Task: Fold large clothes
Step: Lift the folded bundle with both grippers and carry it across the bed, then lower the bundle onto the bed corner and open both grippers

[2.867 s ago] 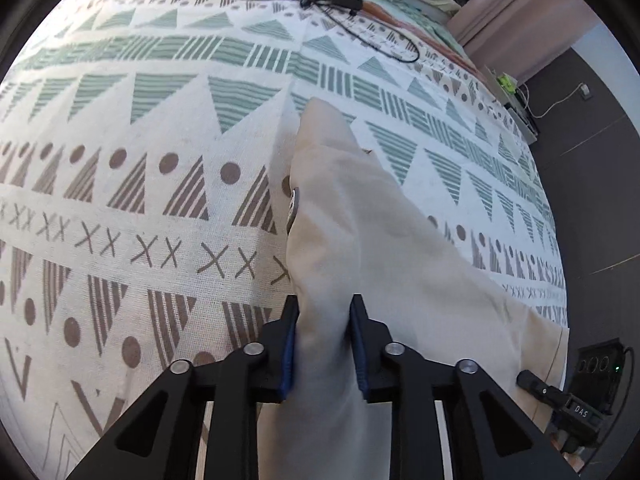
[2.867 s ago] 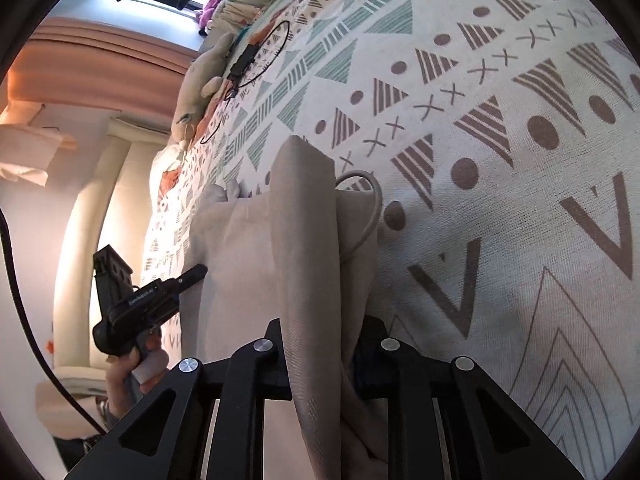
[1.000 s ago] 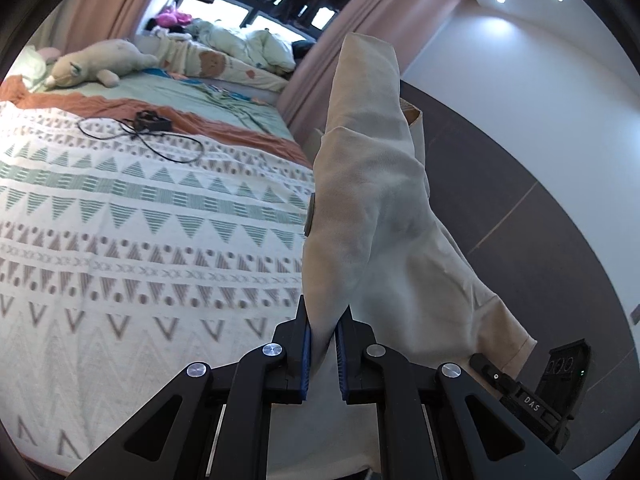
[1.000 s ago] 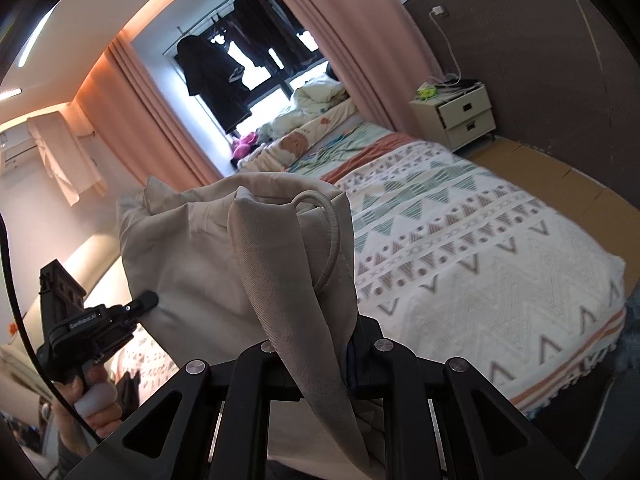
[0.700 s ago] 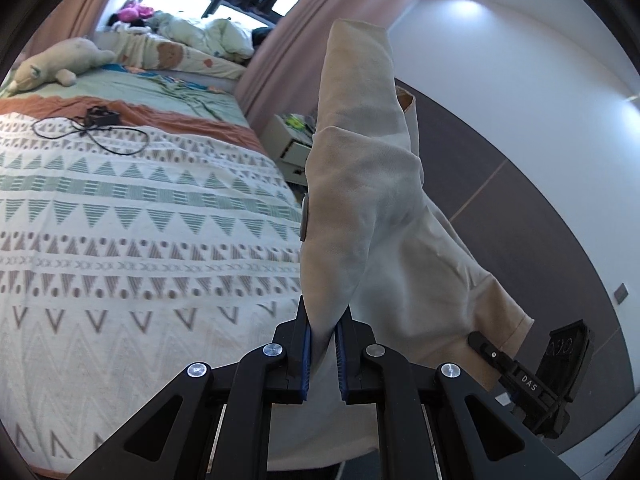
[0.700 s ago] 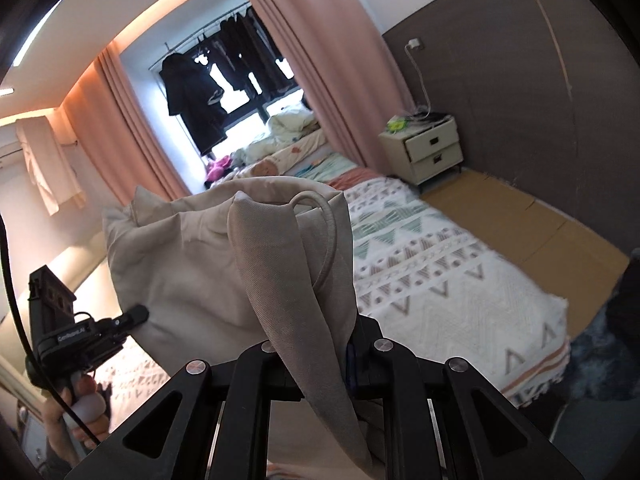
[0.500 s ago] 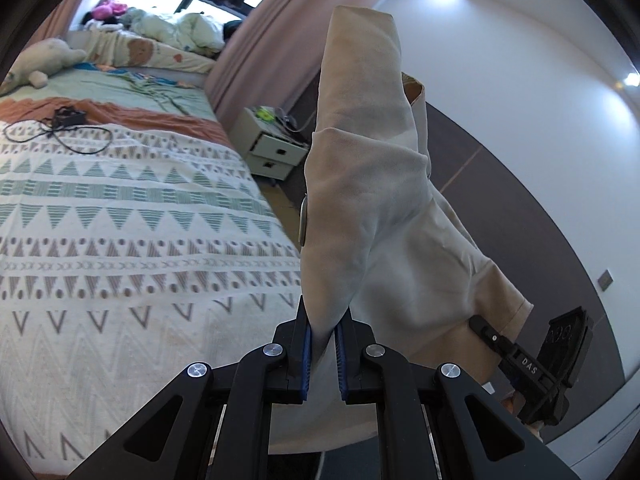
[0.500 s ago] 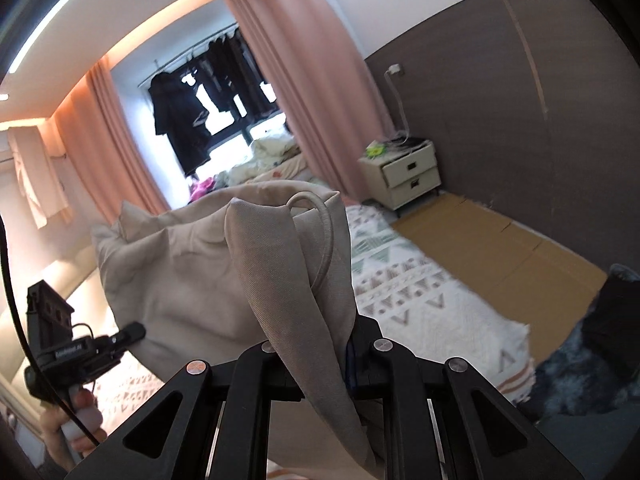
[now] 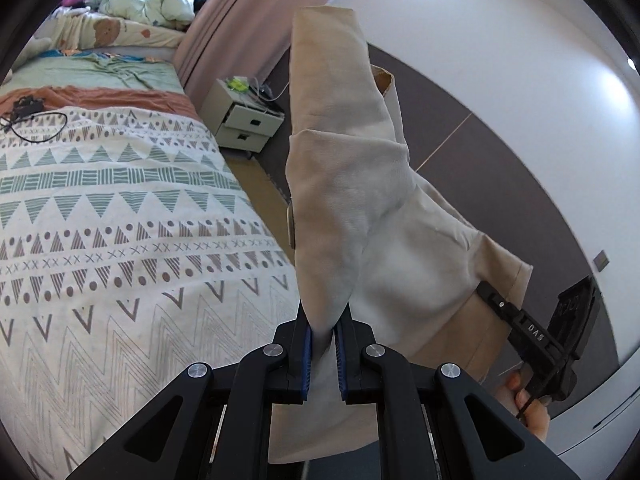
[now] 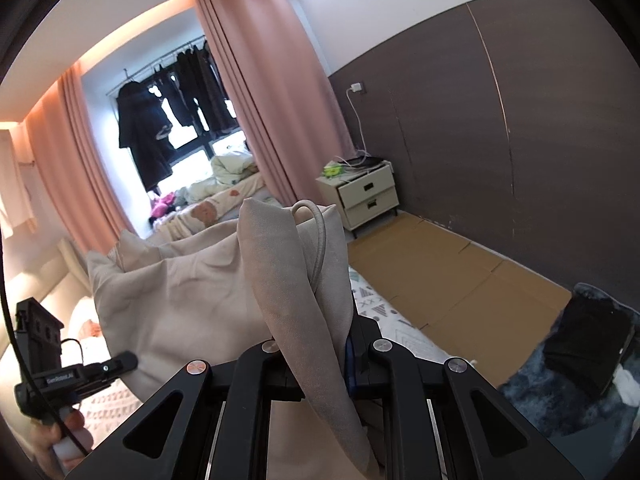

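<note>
A large beige garment (image 9: 360, 208) hangs in the air, stretched between my two grippers. My left gripper (image 9: 322, 334) is shut on one bunched corner of it, the cloth rising up past the blue pads. In the right wrist view the same beige garment (image 10: 208, 292) folds over my right gripper (image 10: 320, 344), which is shut on it beside a loop of drawstring (image 10: 316, 240). The right gripper body (image 9: 536, 336) shows at the garment's far edge in the left wrist view. The left gripper body (image 10: 60, 372) shows at lower left in the right wrist view.
The bed with a patterned cover (image 9: 112, 208) lies below to the left, a black cable (image 9: 32, 120) on it. A white nightstand (image 10: 364, 192) stands by the dark wall, pink curtains (image 10: 256, 92) beside it. Brown floor (image 10: 460, 280) runs alongside. A dark fluffy item (image 10: 580, 356) sits lower right.
Both grippers have lifted the garment off the bed and high into the air, tilting up and swinging right. Both grips have stayed shut on the cloth.
</note>
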